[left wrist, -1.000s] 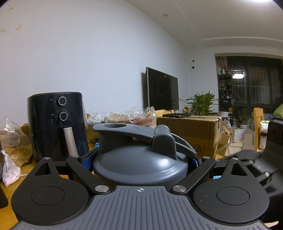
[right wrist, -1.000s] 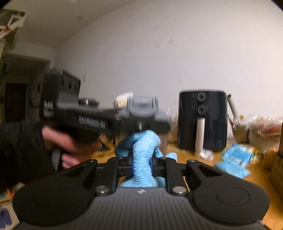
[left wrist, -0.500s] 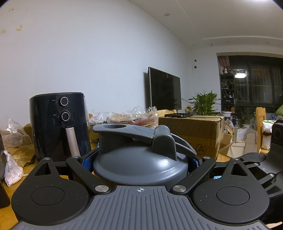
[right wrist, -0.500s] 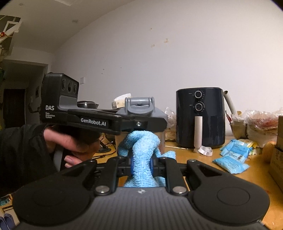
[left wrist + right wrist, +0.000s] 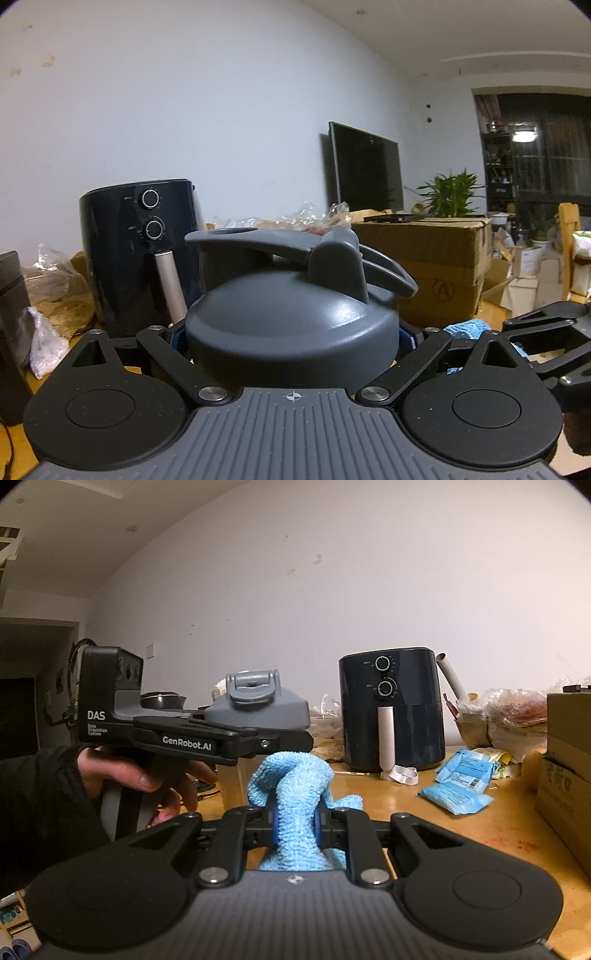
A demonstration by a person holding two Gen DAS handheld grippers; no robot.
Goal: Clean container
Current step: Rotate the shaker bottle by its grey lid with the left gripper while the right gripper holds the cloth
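Observation:
A container with a grey flip-cap lid (image 5: 291, 317) fills the middle of the left wrist view, and my left gripper (image 5: 291, 338) is shut on it just below the lid, blue pads on either side. In the right wrist view a hand holds the left gripper (image 5: 273, 738) level, with the lid (image 5: 258, 705) above its fingers and the clear body below. My right gripper (image 5: 295, 823) is shut on a light blue cloth (image 5: 291, 775) that bunches up past its fingers, just right of the container. The cloth (image 5: 465, 328) and right gripper (image 5: 546, 332) show at the left view's right edge.
A black air fryer (image 5: 391, 709) stands at the back of the wooden table (image 5: 480, 834). Blue packets (image 5: 458, 786) and food bags (image 5: 509, 716) lie to its right. A cardboard box (image 5: 432, 266) stands at the right, with a television (image 5: 365, 170) and plant (image 5: 450, 195) behind.
The right gripper with the cloth has sunk slightly and shifted sideways; the cloth's edge now shows in the left wrist view. The left gripper keeps its hold on the container.

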